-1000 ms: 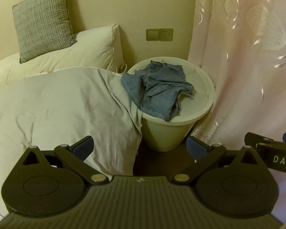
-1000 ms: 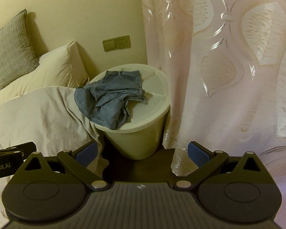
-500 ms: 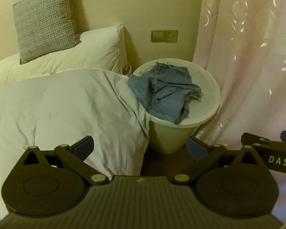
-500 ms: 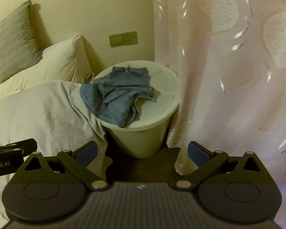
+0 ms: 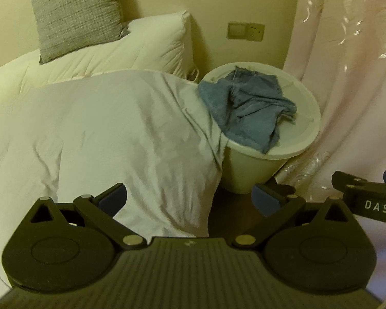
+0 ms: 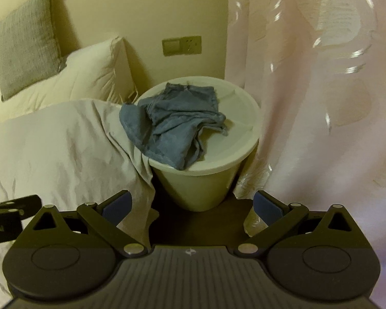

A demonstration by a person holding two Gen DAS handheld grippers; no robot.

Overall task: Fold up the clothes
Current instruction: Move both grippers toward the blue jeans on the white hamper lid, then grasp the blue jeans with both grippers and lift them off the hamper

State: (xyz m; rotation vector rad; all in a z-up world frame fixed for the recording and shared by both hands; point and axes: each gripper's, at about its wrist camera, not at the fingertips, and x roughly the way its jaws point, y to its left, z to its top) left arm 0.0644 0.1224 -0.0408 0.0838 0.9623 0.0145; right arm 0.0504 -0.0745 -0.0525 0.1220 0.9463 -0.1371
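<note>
Denim garment (image 6: 176,128), blue-grey and crumpled, lies in a loose heap on the flat lid of a pale round bin (image 6: 234,154); its left edge overhangs the lid toward the bed, and a frayed corner points toward the lid's centre. In the left wrist view the same garment (image 5: 247,113) covers the left and middle part of the lid, with bare lid showing along the right rim of the bin (image 5: 303,126). A grey duvet (image 5: 110,134) drapes off the bed and presses against the bin's left side, touching the garment's overhanging edge. Behind the duvet sits a white pillow (image 5: 131,43), and a grey woven cushion (image 5: 74,13) leans upright against the cream wall. A wall switch and socket plate (image 6: 182,45) is mounted above the bin. A pale patterned curtain (image 6: 321,90) hangs just beside the bin on the right, reaching the dark floor. The left tool (image 5: 189,197) has its blue-padded fingers spread wide and grips nothing, held above the duvet's edge and well apart from the garment. The right tool (image 6: 190,204) is likewise spread wide and empty, pointed at the base of the bin. Each tool's body appears at the edge of the other's view.
</note>
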